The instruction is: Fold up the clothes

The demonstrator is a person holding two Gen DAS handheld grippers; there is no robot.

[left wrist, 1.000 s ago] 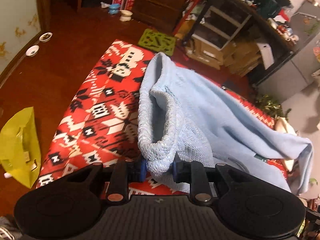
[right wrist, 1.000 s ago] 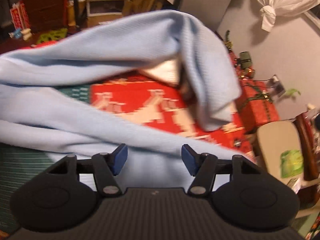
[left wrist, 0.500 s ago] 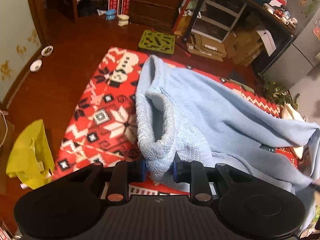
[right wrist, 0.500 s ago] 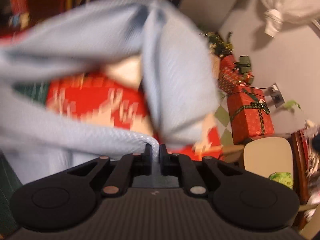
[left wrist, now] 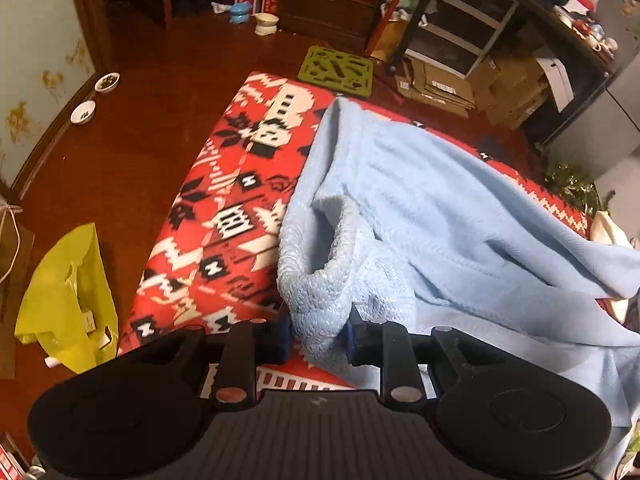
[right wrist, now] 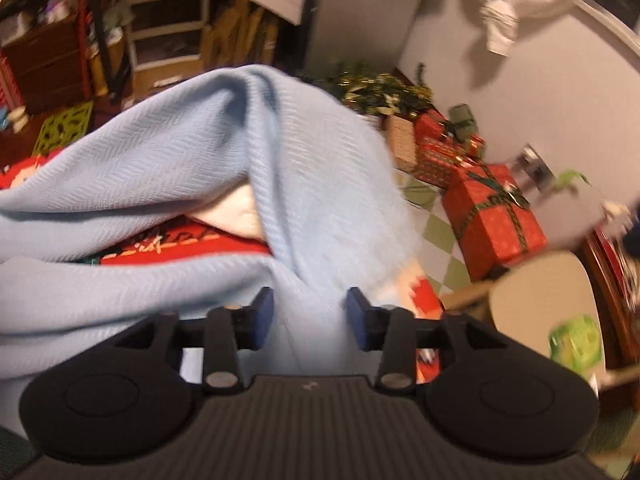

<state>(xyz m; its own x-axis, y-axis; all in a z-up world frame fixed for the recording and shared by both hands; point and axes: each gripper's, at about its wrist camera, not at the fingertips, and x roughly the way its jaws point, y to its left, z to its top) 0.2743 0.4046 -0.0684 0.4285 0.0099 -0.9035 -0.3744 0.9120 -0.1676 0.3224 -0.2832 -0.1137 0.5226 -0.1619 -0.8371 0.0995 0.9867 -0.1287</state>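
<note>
a bunched fold of the light blue sweater (left wrist: 420, 208) is clamped by the left gripper (left wrist: 316, 334) above the red patterned blanket (left wrist: 240, 208); the right gripper (right wrist: 310, 316) is held parted around the cloth.

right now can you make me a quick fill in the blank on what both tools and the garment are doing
1. The left tool is shut on a light ____ garment.
2. The right tool has its jaws ____, with cloth between them.
3. The garment lies over a red patterned ____.
4. Left of that, on the wooden floor, sits a ____ plastic bag.

Missing words: blue; open; blanket; yellow
</note>
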